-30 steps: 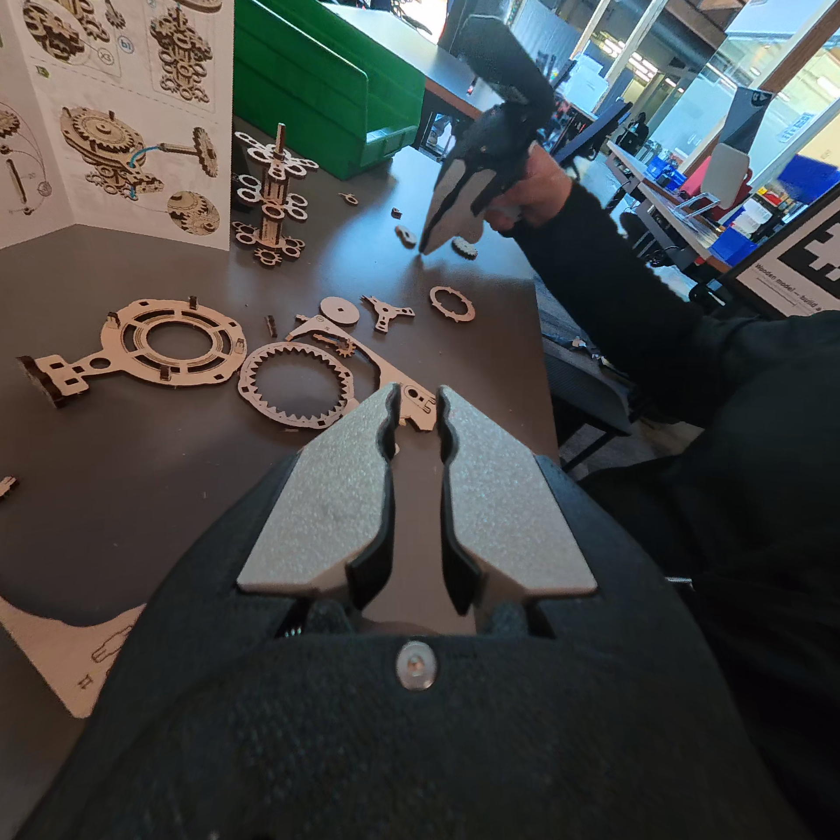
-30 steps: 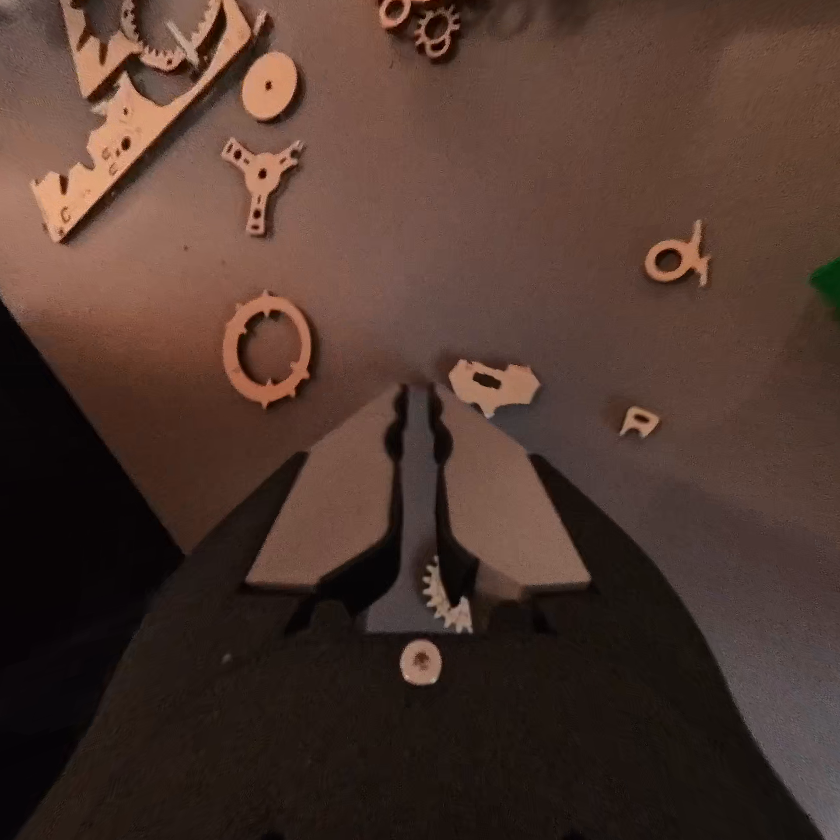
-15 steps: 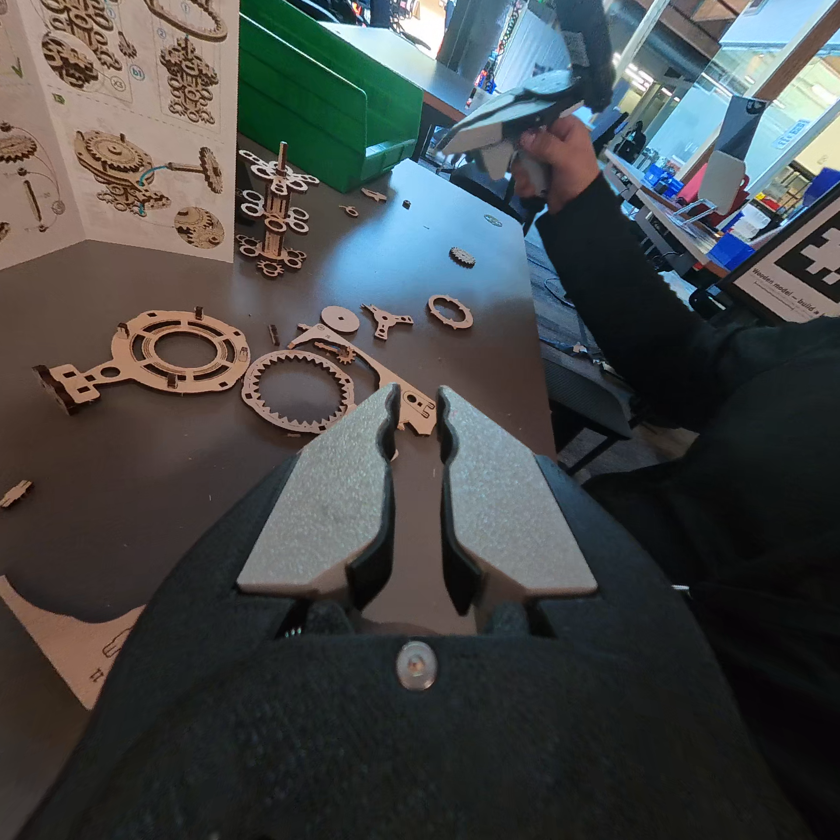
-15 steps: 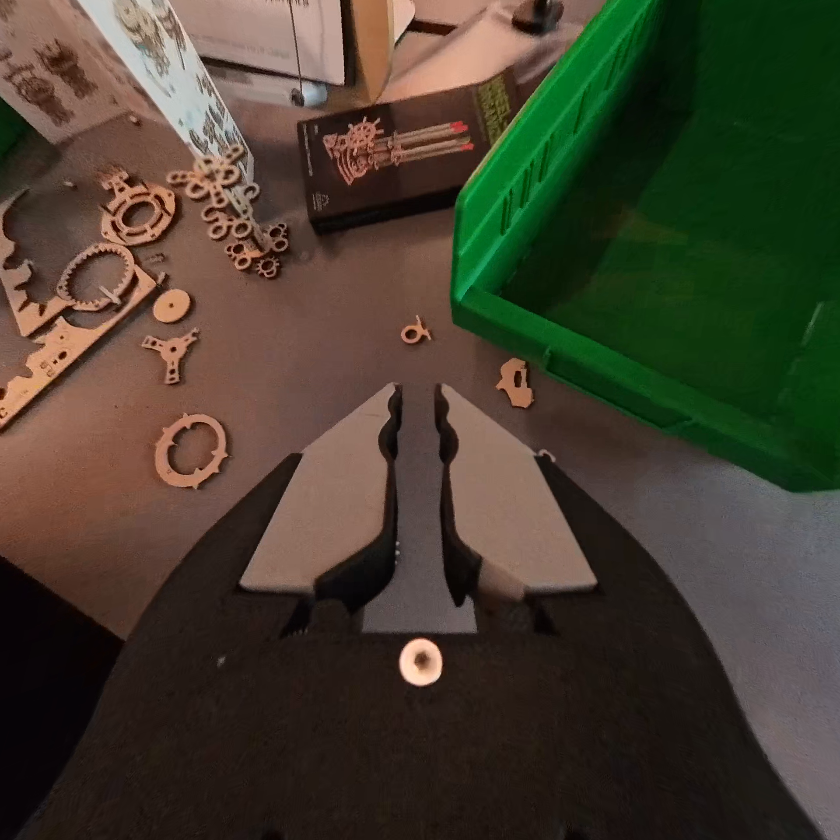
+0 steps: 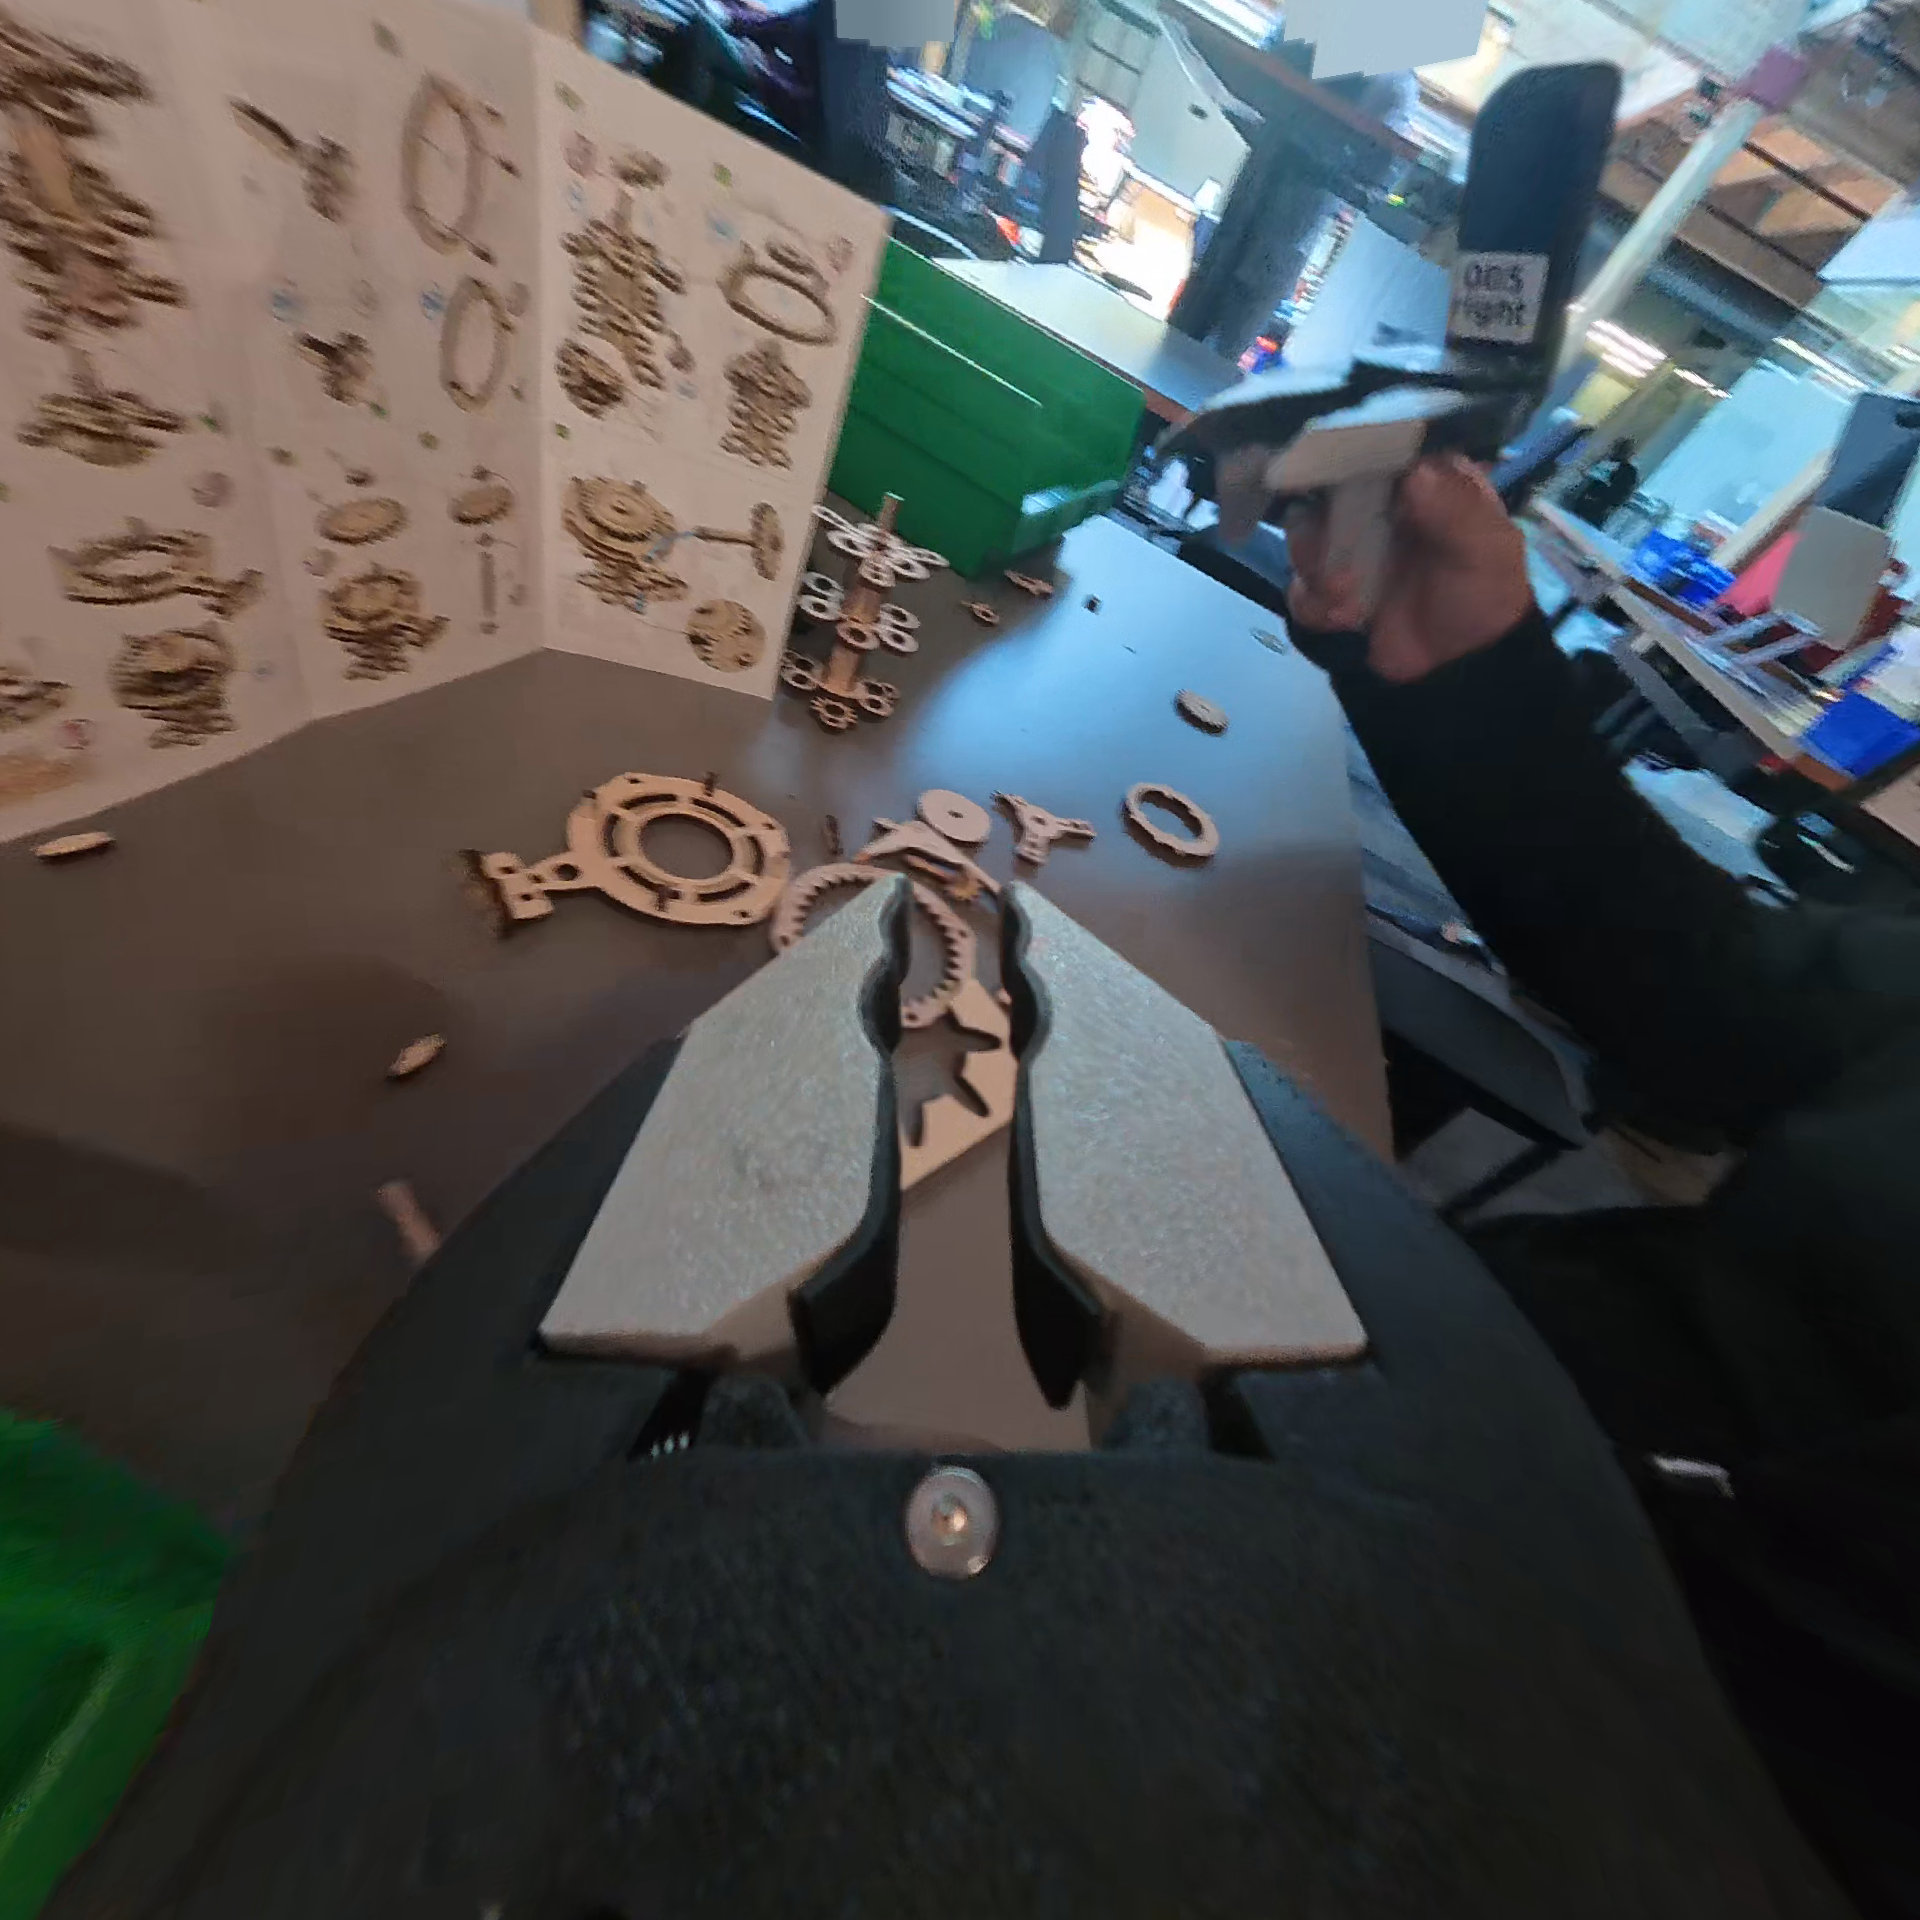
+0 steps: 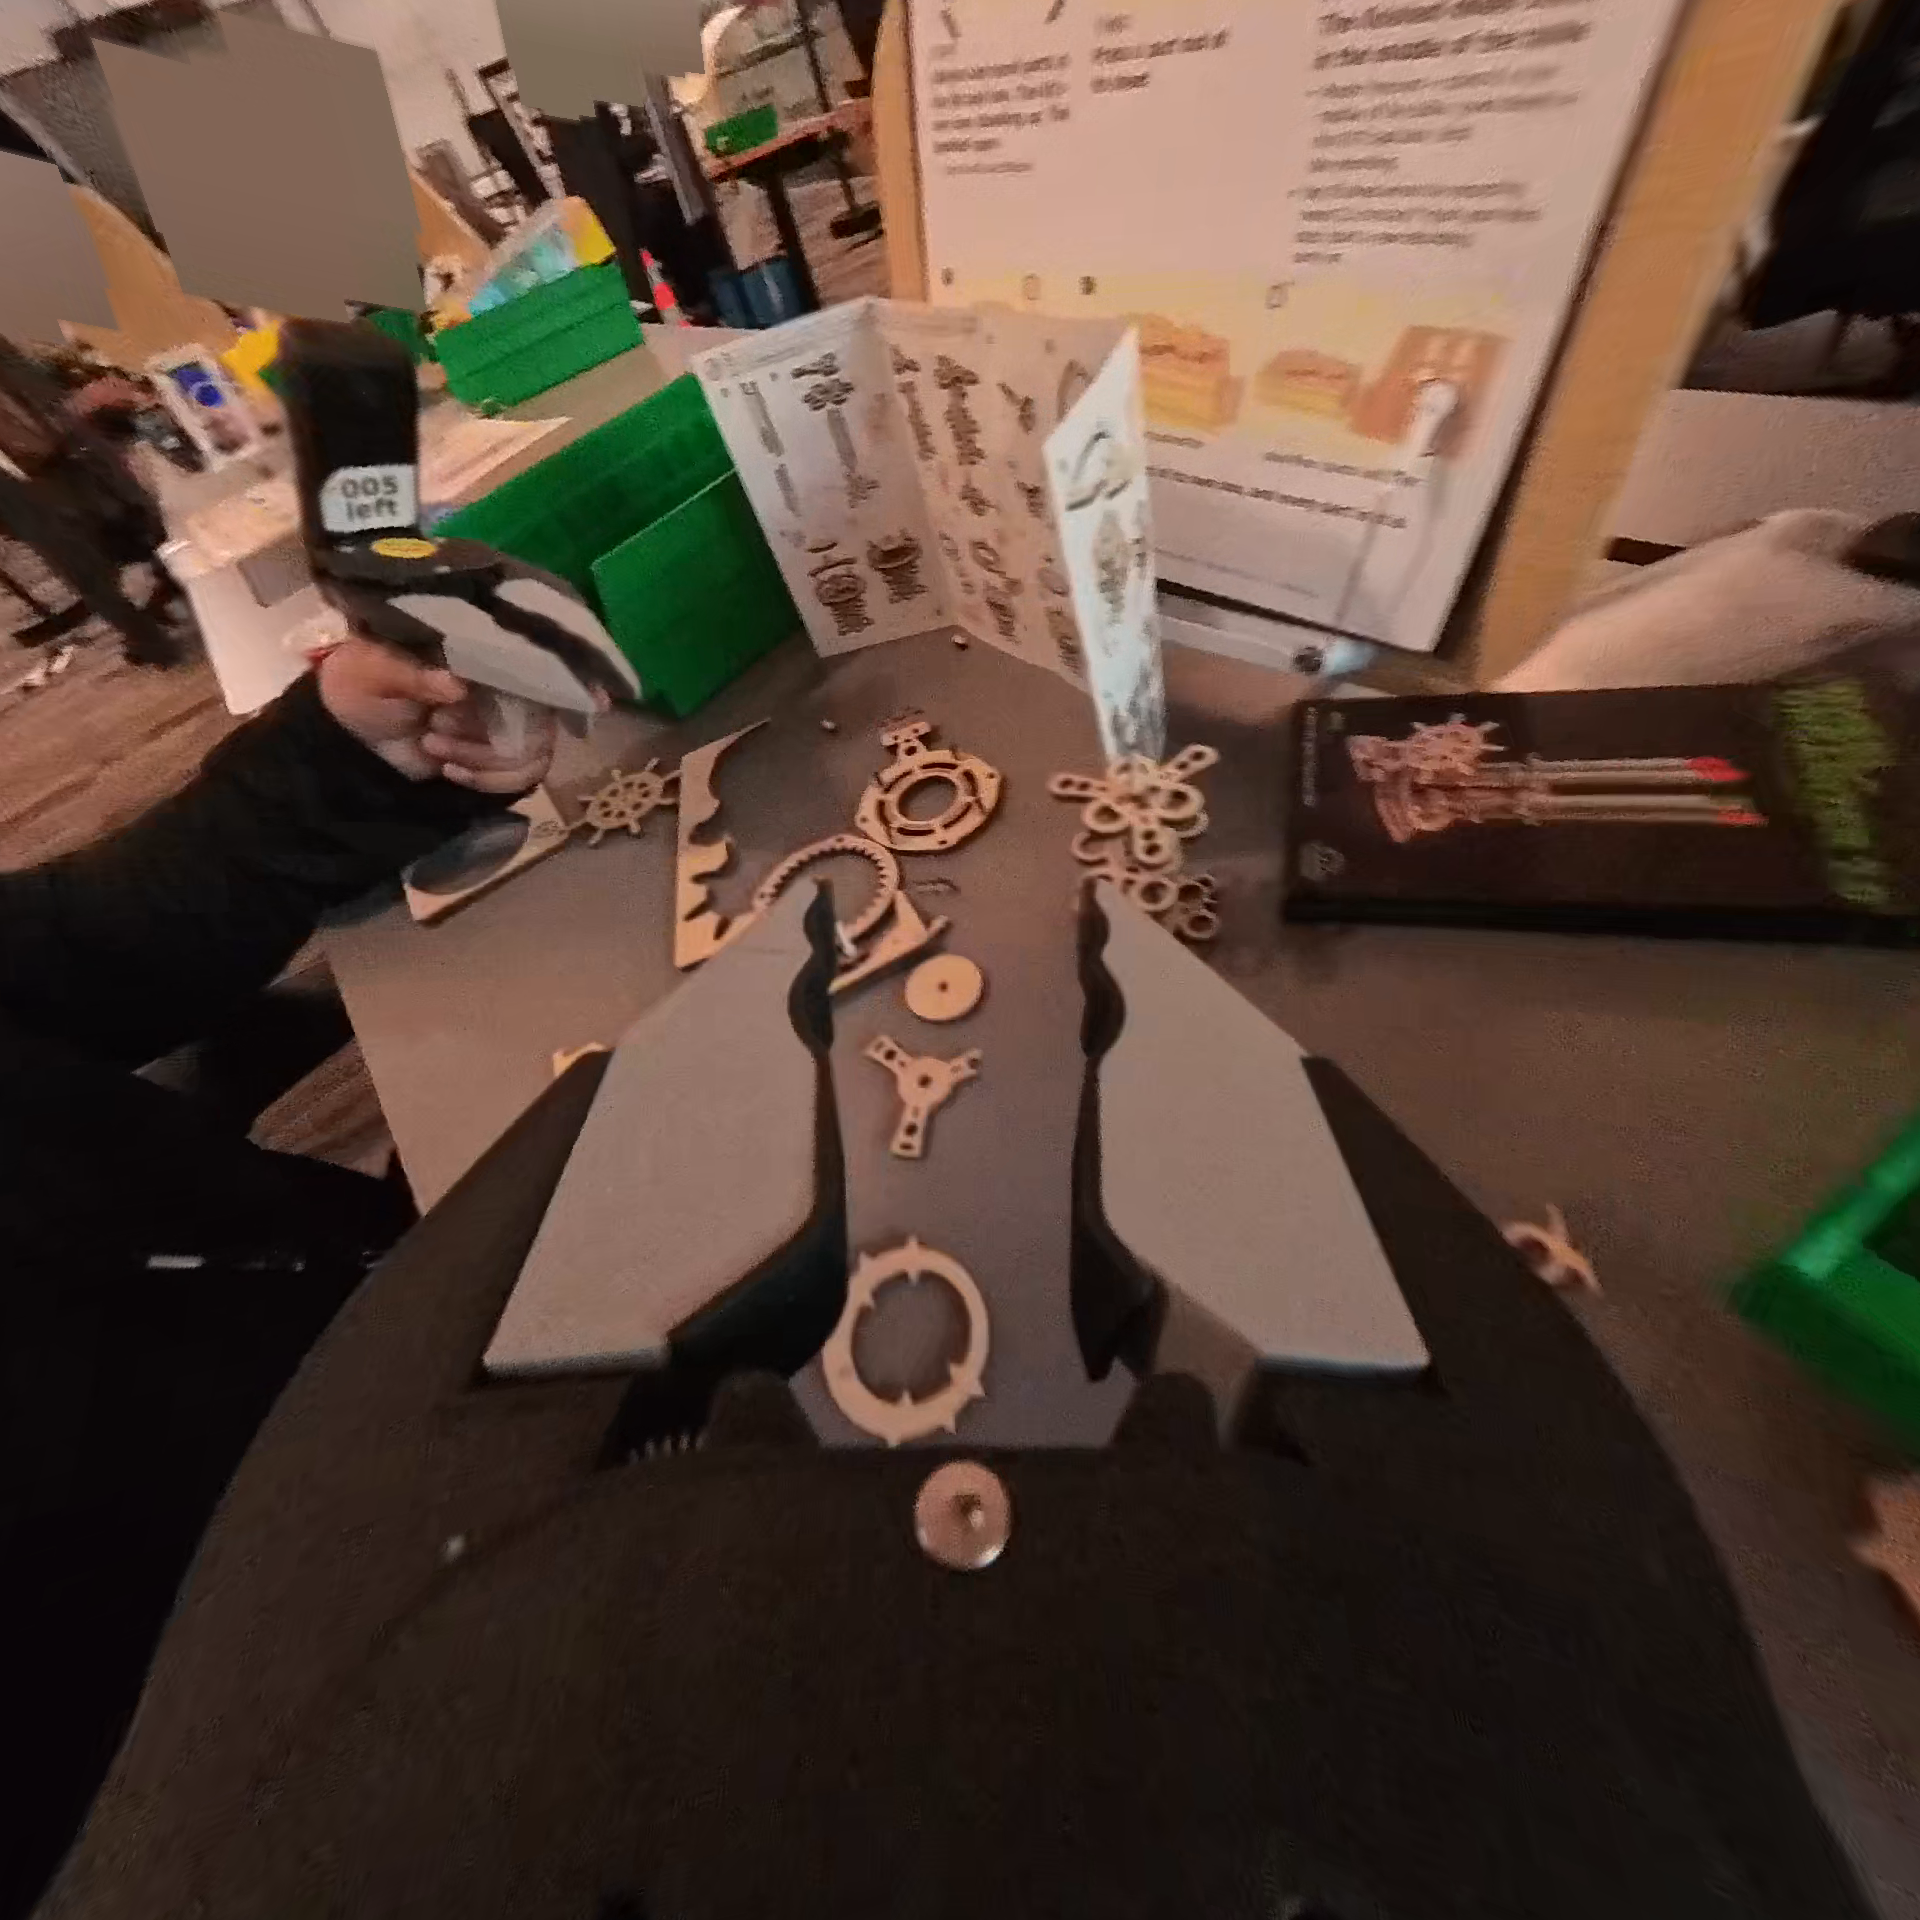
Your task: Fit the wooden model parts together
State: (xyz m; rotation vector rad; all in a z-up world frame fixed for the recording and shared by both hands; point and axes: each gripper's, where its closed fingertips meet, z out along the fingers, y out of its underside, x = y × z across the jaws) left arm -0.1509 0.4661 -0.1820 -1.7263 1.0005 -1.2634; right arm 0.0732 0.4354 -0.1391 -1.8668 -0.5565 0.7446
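Flat wooden parts lie on the dark table: a ring plate with a tab [image 5: 665, 852] [image 6: 928, 800], a toothed ring gear [image 5: 935, 966] [image 6: 842, 883], a disc [image 5: 951, 816] [image 6: 943, 987], a three-arm piece [image 5: 1044, 831] [image 6: 920, 1091] and a spiked ring [image 5: 1171, 836] [image 6: 904, 1340]. An upright spindle with loop pieces [image 5: 857, 623] [image 6: 1143, 821] stands by the instruction sheet. My left gripper [image 5: 956, 914] is narrowly open and empty, above the ring gear. My right gripper [image 6: 956, 904] is wide open and empty, held in the air [image 5: 1226, 457] above the spiked ring.
A folded instruction sheet [image 5: 416, 416] [image 6: 914, 468] stands at the back. Green bins stand behind it [image 5: 977, 416] and at the right [image 6: 1849, 1278]. A black box [image 6: 1600, 800] lies at the far right. A small gear [image 5: 1200, 712] and a ship's wheel piece [image 6: 623, 800] lie loose. About 25 centimetres separates my left fingertips from my right. Measured from the fingertips, the three-arm piece [image 6: 920, 1091] is 15 centimetres or so from the right gripper and 20 centimetres from the left. Look for it in the left wrist view [image 5: 1048, 825] too. From the right gripper's tips to the disc [image 6: 943, 987] is close to 15 centimetres. It is also in sight in the left wrist view [image 5: 955, 818].
My right gripper has risen from the table, tilted up to look across it, and opened wide. My left gripper has swung to the left and stayed narrowly open.
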